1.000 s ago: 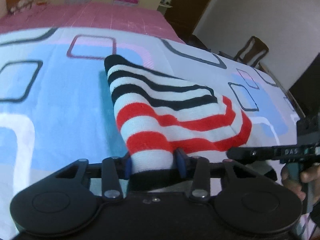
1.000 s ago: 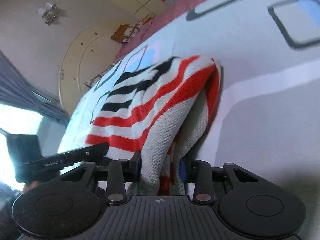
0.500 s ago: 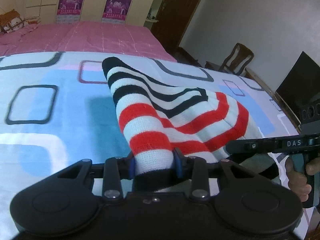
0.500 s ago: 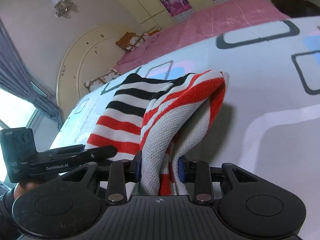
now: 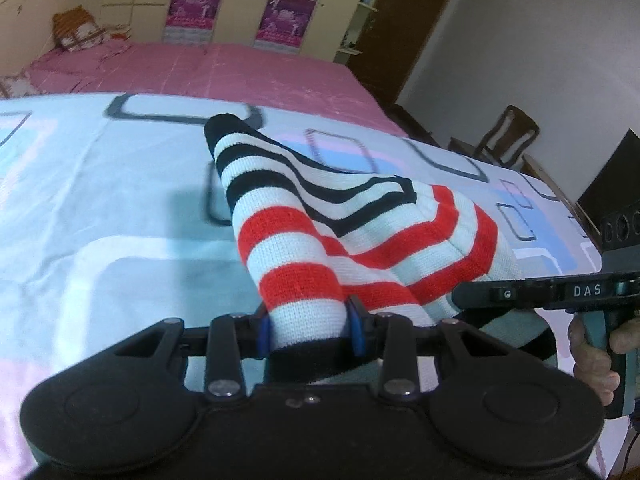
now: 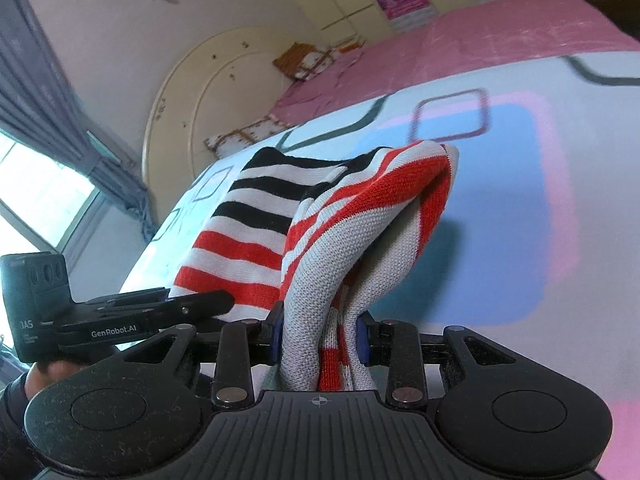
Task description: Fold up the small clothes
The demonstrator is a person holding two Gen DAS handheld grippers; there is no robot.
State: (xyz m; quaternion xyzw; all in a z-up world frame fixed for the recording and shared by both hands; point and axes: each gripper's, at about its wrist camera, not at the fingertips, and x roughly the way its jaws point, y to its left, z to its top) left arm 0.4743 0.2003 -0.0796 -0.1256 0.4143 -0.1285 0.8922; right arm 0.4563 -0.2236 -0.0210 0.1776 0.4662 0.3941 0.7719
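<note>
Striped knitted garment in red, white and black (image 5: 320, 236) hangs ahead of both tools, its far end trailing on the pastel patterned bedsheet (image 5: 100, 200) beyond them. Left hand-held gripper (image 5: 310, 332) and right hand-held gripper (image 6: 320, 334) each pinch one near corner. Good folding probably needs level hands, equal tension, and corners laid squarely onto the far edge.

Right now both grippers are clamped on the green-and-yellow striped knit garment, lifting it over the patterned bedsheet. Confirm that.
Wrong on the colours only. The left wrist view shows the knit garment striped red, black and white, not green and yellow. The rest holds: the left gripper and right gripper each clamp a bunch of it, lifted over the patterned bedsheet.
</note>
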